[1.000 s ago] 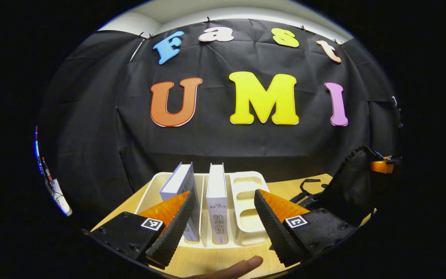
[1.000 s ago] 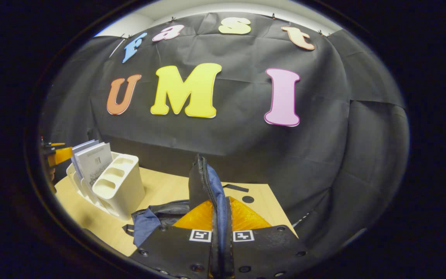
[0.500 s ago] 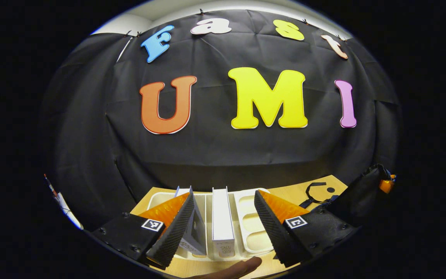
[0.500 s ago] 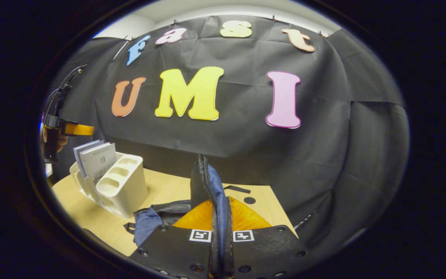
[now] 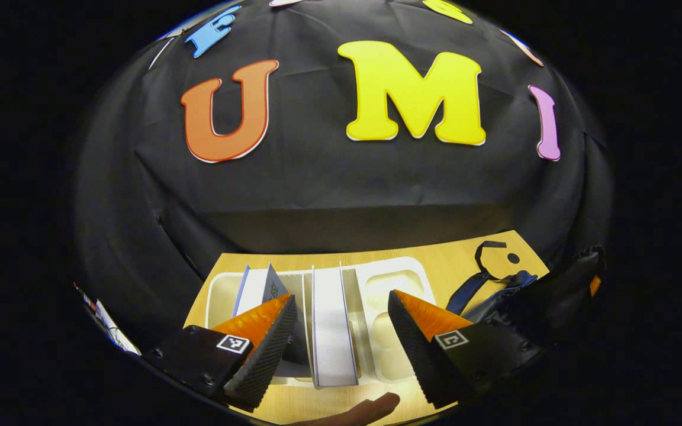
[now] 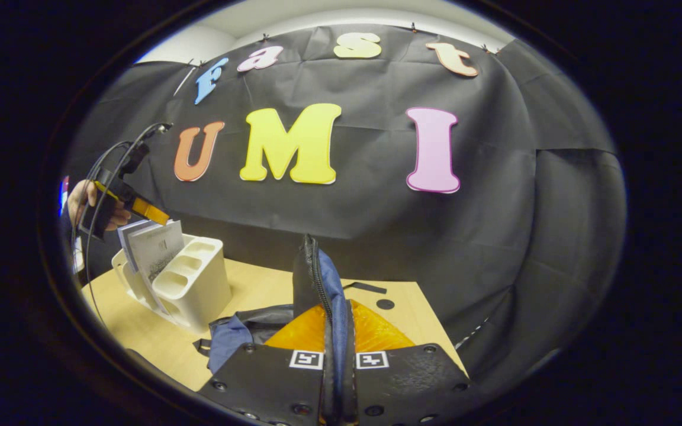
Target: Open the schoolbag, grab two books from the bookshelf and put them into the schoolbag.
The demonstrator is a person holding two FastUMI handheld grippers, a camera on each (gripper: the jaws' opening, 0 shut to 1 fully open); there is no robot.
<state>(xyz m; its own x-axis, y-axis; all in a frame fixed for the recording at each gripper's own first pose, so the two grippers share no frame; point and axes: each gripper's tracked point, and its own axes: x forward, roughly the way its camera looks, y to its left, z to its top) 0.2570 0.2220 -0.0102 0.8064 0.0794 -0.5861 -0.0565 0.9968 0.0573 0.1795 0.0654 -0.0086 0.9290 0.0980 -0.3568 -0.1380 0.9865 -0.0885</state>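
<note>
The left gripper (image 5: 338,331) hangs above the white bookshelf (image 5: 397,278) with its fingers spread wide; the thick white book (image 5: 330,322) stands upright in the gap between them, untouched, and a second book (image 5: 256,290) leans just outside its left finger. The right gripper (image 6: 337,361) is clamped on the schoolbag (image 6: 311,284) flap, holding it upright on the wooden table (image 6: 258,287), with the bookshelf off to its left
</note>
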